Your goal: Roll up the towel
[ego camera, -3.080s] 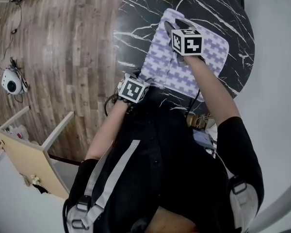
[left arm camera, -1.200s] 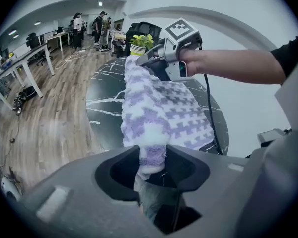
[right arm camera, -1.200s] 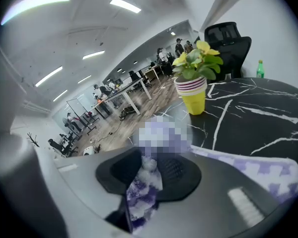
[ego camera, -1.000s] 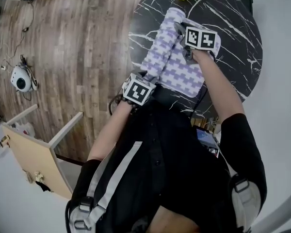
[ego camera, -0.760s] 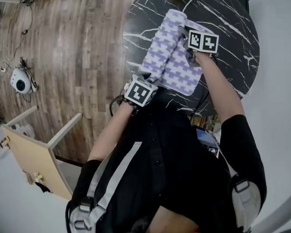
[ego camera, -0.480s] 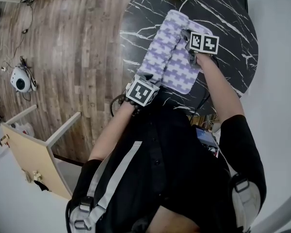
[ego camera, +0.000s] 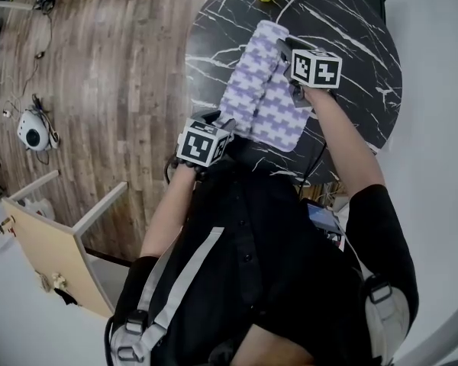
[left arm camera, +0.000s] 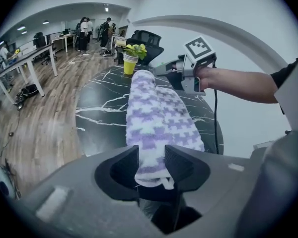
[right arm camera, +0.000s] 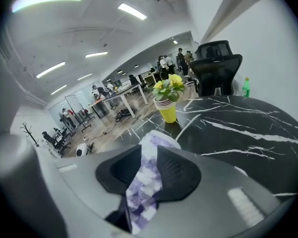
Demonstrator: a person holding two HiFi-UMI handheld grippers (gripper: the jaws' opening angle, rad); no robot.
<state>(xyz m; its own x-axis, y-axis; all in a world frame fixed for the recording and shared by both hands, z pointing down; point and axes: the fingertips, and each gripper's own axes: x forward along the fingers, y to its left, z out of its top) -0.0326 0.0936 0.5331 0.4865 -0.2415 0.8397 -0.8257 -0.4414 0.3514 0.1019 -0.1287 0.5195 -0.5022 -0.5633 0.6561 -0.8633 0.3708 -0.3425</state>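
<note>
A white towel with a purple pattern (ego camera: pixel 263 97) lies partly rolled on the round black marble table (ego camera: pixel 351 36), with a thick roll along its left side. My left gripper (ego camera: pixel 214 122) is at the roll's near end, shut on the towel (left arm camera: pixel 156 118), whose end sits pinched between the jaws of my left gripper (left arm camera: pixel 151 163). At the roll's far end my right gripper (ego camera: pixel 287 52) is shut on the towel (right arm camera: pixel 145 185), which runs between the jaws of the right gripper (right arm camera: pixel 149 168). The left gripper view also shows the right gripper (left arm camera: pixel 161 72) at the far end.
A yellow pot with a green plant (right arm camera: pixel 168 108) stands at the table's far edge, just past the towel. At the far right edge there is a green bottle (right arm camera: pixel 246 87), with a black office chair (right arm camera: pixel 216 58) behind the table. A wooden floor (ego camera: pixel 99 67) lies to the left.
The towel, first flat and wide, has grown narrower, with a roll built along its left side. Both grippers have shifted a little with it, the left one leftward.
</note>
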